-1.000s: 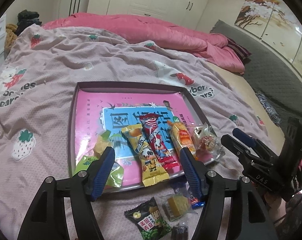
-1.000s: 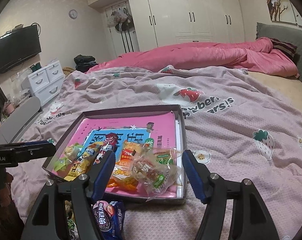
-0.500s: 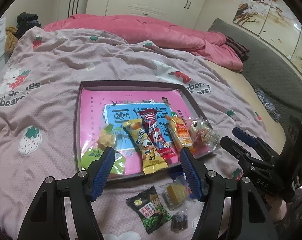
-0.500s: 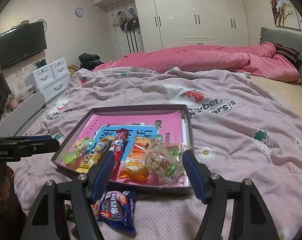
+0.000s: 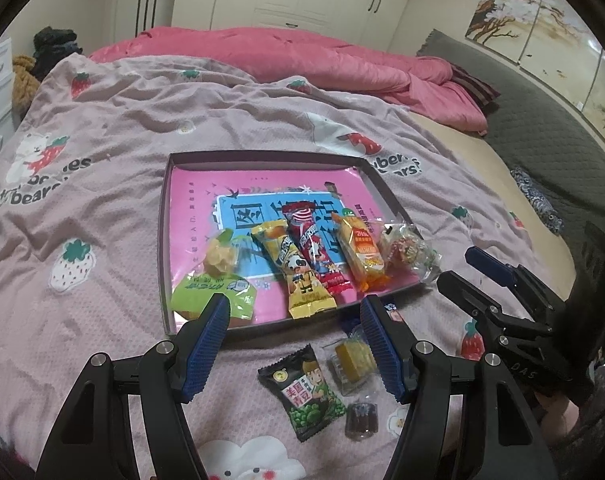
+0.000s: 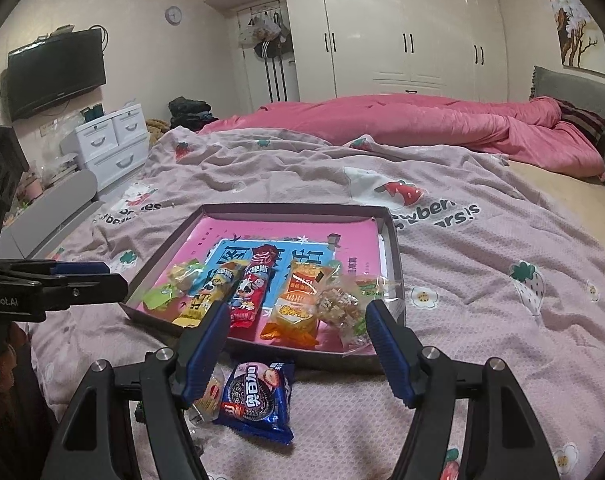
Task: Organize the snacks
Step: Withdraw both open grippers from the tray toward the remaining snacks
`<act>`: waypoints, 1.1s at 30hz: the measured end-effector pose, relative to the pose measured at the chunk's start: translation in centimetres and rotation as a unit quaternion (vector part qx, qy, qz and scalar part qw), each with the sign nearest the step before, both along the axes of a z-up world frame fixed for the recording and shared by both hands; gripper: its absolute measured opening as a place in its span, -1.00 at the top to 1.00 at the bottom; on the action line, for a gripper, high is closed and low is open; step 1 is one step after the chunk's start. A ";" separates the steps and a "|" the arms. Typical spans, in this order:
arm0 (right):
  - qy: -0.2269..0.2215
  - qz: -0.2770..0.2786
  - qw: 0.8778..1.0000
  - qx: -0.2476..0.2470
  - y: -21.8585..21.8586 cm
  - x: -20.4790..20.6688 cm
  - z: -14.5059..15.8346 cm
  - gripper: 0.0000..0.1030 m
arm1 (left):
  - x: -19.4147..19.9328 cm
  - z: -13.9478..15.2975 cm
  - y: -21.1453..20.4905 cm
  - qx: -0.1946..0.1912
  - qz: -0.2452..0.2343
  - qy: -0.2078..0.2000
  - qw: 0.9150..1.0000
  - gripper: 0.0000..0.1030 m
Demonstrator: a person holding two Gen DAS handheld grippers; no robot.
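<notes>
Both claws, left point(image 5: 294, 344) and right point(image 6: 296, 346), hang open and empty; five snacks fill the tray point(image 5: 164, 240), next up the green packet point(image 5: 308, 396) on the bed

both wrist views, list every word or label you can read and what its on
"bears" and "bears!": on the bedspread
"DAS": on the right gripper
"enRobot.AI", cut off at the edge: on the left gripper
"美国青豆": on the black green-pea packet
"奥百加": on the blue cookie packet
Print on the tray and its snacks: too blurred to read
</notes>
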State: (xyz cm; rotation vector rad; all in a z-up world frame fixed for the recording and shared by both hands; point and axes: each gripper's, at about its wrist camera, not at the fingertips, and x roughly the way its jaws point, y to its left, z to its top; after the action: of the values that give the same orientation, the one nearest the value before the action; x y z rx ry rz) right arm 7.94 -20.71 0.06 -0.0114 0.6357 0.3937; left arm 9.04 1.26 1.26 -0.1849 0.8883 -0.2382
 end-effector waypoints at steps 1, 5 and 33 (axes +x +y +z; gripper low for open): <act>0.001 0.000 1.000 0.000 0.0 0.0 0.0 -0.36 | -0.1 0.0 0.0 0.000 0.000 0.000 1.000 -0.35; 0.003 -0.001 1.000 -0.001 0.0 -0.3 0.0 -0.36 | -0.4 0.1 0.0 0.000 -0.001 0.001 1.000 -0.35; 0.043 0.002 0.999 -0.008 -0.3 -2.0 -0.6 -0.36 | -3.9 -2.1 -4.0 0.010 -0.080 0.049 0.996 -0.38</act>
State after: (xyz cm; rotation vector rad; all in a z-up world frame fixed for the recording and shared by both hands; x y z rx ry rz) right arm 5.90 -21.01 -0.59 -0.0106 0.7235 0.3955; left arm 5.13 -2.75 -0.82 -0.1082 1.0042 -0.3721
